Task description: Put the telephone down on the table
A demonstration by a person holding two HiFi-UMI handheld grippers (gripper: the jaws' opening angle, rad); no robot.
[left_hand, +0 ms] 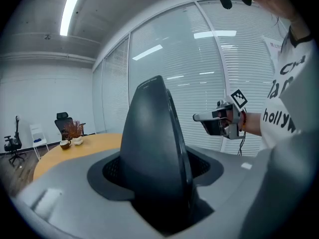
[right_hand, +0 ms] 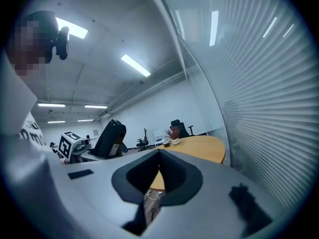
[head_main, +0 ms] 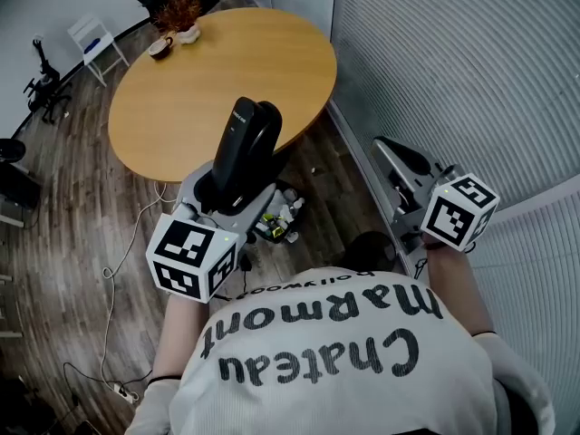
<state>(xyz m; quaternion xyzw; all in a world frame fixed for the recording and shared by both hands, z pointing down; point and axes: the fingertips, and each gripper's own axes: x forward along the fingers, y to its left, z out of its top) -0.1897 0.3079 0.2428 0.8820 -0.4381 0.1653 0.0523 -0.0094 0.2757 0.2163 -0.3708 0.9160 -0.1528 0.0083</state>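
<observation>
Left tool (head_main: 232,190) is clamped on the phone (head_main: 248,145). It's a black handset, standing upright w/ a slight lean, lower end wedged between the jaws, top end sticking well up. In the left gripper view it fills the middle, pads pressed on both sides.

So the phone's up in the air, not on the counter (head_main: 227,66). It hangs close to the round wooden top's near edge, wood floor (head_main: 72,198) underneath.

Right tool (head_main: 400,159) is off to the right, well apart from the phone, close beside the glass wall w/ blinds (head_main: 462,62). Its jaws are drawn together at the tips w/ nothing between them. Thru the slit lower down you just see counter & floor.

On the counter's far side there's a small potted plant (head_main: 178,14) and a cup (head_main: 161,47) just beside it. Rest of the top is bare wood.

Beyond that there's a white chair (head_main: 93,42) by the back wall. A cable (head_main: 107,284) trails across the floor at the left.

The person's white printed shirt (head_main: 335,352) fills the bottom of the head view.
</observation>
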